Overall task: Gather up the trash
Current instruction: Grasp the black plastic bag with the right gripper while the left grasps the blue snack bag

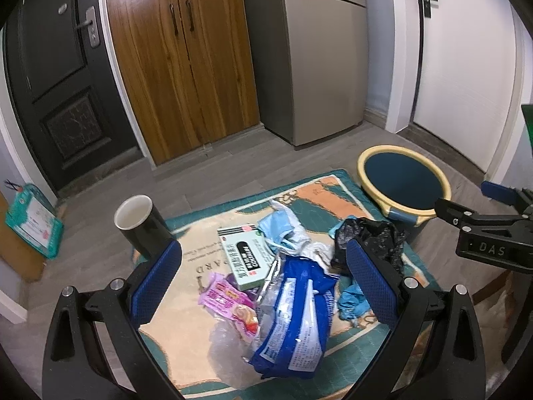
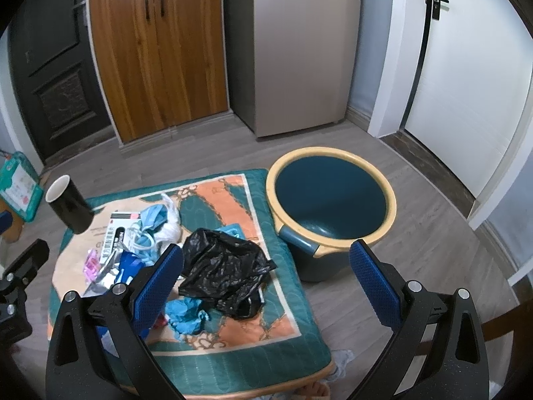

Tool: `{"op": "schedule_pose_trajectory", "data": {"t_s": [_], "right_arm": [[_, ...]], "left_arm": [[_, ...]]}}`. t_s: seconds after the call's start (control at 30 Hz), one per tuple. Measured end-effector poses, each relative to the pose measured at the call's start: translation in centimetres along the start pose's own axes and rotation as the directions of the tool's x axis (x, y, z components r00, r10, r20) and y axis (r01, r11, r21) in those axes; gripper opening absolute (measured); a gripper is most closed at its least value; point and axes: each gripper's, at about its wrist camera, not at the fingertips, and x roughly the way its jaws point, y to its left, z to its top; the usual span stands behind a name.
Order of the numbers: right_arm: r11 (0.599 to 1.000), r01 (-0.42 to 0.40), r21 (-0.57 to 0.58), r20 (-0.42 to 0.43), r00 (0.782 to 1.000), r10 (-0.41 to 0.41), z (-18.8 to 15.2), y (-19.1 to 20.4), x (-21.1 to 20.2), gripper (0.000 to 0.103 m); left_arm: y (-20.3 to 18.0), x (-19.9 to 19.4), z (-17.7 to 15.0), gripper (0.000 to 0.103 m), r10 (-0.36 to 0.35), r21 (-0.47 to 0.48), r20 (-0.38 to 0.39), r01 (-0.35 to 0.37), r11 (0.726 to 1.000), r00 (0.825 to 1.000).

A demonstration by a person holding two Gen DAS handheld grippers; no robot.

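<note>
Both pairs of fingers (image 1: 373,283) spread, pinching nothing.
We hover over the trash (image 1: 293,313) piled on the mat-covered counter (image 2: 233,360); our blue bucket (image 2: 333,200) stands right, on the floor.

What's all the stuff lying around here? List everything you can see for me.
Mat: one, teal, orange and cream, under the trash.
Black plastic bag: one, crumpled, right part of the mat.
Blue-and-white wrapper: one, near edge of the mat.
Pink packet: one, left of the wrapper.
Green-and-white box: one, middle of the mat.
Face mask: one, light blue, beside the box.
Blue crumpled piece: one, in front of the black bag.
Mug: one, black, white inside, left far corner.
Bucket: one, dark teal with yellow rim, on the floor right of the mat.
Cabinet: one, wooden, behind.
Fridge: one, silver-beige, behind.
Left gripper: open, blue pads.
Right gripper: open, blue pads.
</note>
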Motion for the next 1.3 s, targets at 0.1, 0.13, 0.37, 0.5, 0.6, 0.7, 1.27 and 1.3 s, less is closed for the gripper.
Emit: {"op": "schedule_pose_trajectory", "data": {"t_s": [0.1,0.13,0.37,0.5,0.6,0.7,1.27,1.3], "right_arm": [[1.000,0.003,-0.001,-0.003,1.000,-0.003,0.1,0.0,0.0,0.099],[1.000,0.003,-0.002,-0.002,1.000,-0.003,0.0,0.0,0.0,0.099],[1.000,-0.009,-0.016,0.002,1.000,0.010,0.2,0.1,0.2,0.099],[0.998,-0.056,-0.016,-0.017,0.998,0.056,0.8,0.4,1.5,0.099],[0.994,-0.105,0.020,-0.024,0.994,0.105,1.7,-0.1,2.7,0.099],[0.994,-0.094,0.047,-0.018,0.995,0.095,2.3,-0.8,3.7,0.099],[0.983,-0.134,0.126,-0.251,0.954,0.163,1.6,-1.2,11.8,0.097],[0.982,-0.143,0.125,-0.269,0.948,0.172,1.3,-0.9,12.3,0.097]], "left_arm": [[0.6,-0.2,-0.2,0.097,-0.082,-0.024,0.024,0.082,0.996,0.996],[0.6,-0.3,-0.2,0.097,-0.072,-0.019,0.037,0.072,0.997,0.997],[0.0,0.7,-0.3,0.097,-0.081,0.027,0.005,0.081,0.996,0.997],[0.0,1.9,-0.6,0.097,-0.082,0.011,-0.018,0.082,0.997,0.996],[0.1,2.5,-1.1,0.097,-0.119,0.005,-0.022,0.119,0.993,0.993],[-0.5,4.1,-2.0,0.097,-0.083,0.063,-0.070,0.087,0.994,0.994],[0.5,11.6,-2.0,0.085,-0.058,0.019,-0.232,0.064,0.998,0.971],[0.4,12.1,-2.0,0.085,-0.065,0.015,-0.244,0.071,0.997,0.967]]}}
